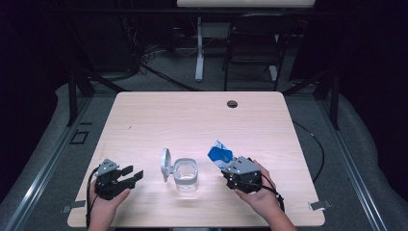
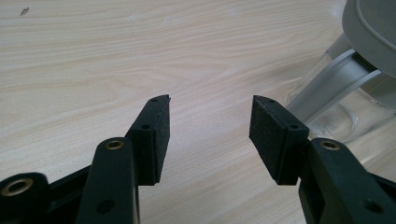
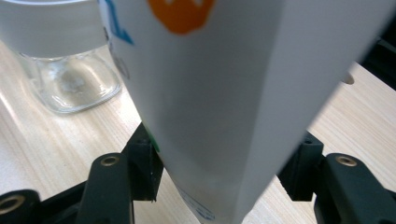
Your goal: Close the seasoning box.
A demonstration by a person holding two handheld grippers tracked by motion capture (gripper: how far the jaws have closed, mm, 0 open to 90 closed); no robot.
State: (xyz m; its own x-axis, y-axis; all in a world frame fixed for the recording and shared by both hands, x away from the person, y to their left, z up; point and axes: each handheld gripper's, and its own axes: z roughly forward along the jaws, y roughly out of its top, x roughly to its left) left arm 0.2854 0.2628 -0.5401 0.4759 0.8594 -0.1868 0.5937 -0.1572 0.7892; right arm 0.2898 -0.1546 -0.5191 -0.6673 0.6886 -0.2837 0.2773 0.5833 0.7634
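Note:
A clear glass jar (image 1: 185, 175) stands near the table's front middle, its grey hinged lid (image 1: 165, 163) flipped up on its left side. My left gripper (image 1: 134, 173) rests low on the table to the jar's left, open, nothing between its pads (image 2: 154, 135); the jar's base and lid (image 2: 369, 32) show at the right of the left gripper view. My right gripper (image 1: 226, 166) is shut on a white and blue carton (image 1: 220, 154), tilted toward the jar. In the right gripper view the carton (image 3: 219, 93) sits between both jaws, with the jar (image 3: 70, 70) behind at upper left.
The light wooden table (image 1: 192, 120) has a round cable hole (image 1: 232, 103) near its far edge. A dark folding chair (image 1: 252, 43) and a white desk leg (image 1: 198, 48) stand beyond the table. Small metal tabs lie near the front corners.

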